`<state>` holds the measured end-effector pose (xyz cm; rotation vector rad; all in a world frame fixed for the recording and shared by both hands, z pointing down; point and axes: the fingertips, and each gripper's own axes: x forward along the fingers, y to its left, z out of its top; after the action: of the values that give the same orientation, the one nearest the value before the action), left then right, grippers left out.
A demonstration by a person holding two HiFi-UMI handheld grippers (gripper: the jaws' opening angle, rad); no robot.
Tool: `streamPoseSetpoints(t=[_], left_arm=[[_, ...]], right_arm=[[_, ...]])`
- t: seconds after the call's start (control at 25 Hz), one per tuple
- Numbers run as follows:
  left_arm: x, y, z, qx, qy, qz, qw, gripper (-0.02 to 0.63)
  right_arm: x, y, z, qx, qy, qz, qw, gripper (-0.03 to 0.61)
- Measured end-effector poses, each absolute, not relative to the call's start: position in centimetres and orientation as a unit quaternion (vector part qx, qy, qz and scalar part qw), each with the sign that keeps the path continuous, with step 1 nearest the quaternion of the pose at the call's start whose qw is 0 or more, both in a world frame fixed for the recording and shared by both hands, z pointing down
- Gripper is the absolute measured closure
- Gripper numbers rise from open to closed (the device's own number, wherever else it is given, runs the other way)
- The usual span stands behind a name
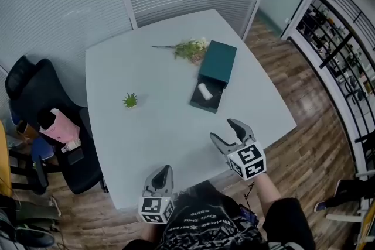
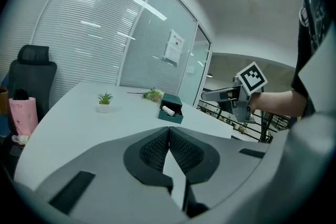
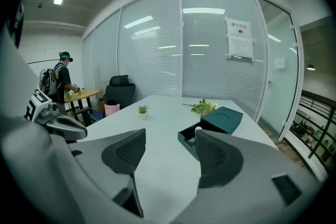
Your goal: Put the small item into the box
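A dark teal box (image 1: 207, 95) lies open on the pale table (image 1: 152, 132), and a small white cylinder (image 1: 205, 91) rests inside it. The box's lid (image 1: 218, 61) lies just behind it. My right gripper (image 1: 228, 132) hangs open over the table's near right edge, short of the box, with nothing between its jaws. My left gripper (image 1: 162, 174) is shut and empty at the near edge. The box (image 2: 171, 112) shows far off in the left gripper view, as does the right gripper (image 2: 220, 96). The right gripper view has the box (image 3: 190, 138) partly behind the right jaw.
A tiny potted plant (image 1: 130, 100) stands at the table's left middle. A sprig of flowers (image 1: 188, 49) lies beside the lid. A black office chair (image 1: 41, 120) with a pink bag (image 1: 58, 127) stands left of the table. Wooden floor surrounds the table.
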<state>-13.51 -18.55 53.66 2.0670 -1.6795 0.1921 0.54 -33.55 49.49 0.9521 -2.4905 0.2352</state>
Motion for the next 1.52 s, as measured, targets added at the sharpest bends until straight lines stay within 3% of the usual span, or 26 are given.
streamPoseSetpoints(t=[0.36,0.92,1.0,1.16,1.4,1.52], left_arm=[[-12.2,-18.1,54.2,0.778,-0.578,0.081,0.231,0.595],[-12.1,-18.4,53.5,0.785,-0.576,0.081,0.212,0.595],[-11.9,-18.3,53.4,0.786,-0.577,0.079,0.210,0.595],[-11.8,-18.2,52.8,0.786,-0.582,0.068,0.196,0.595],[-12.2,-18.3,52.6,0.781,-0.590,0.063,0.195,0.595],[-12.3,-18.4,52.7,0.781,-0.590,0.064,0.194,0.595]], right_arm=[[2.3,-26.6,49.8,0.419,-0.892,0.064,0.158,0.290],[1.5,-23.1,50.7,0.397,-0.901,0.073,0.156,0.293],[1.5,-23.3,50.3,0.394,-0.905,0.066,0.146,0.316],[1.5,-23.4,50.3,0.390,-0.905,0.081,0.147,0.439],[0.9,-23.5,50.3,0.384,-0.908,0.079,0.144,0.561],[0.6,-23.7,50.4,0.382,-0.909,0.079,0.147,0.568]])
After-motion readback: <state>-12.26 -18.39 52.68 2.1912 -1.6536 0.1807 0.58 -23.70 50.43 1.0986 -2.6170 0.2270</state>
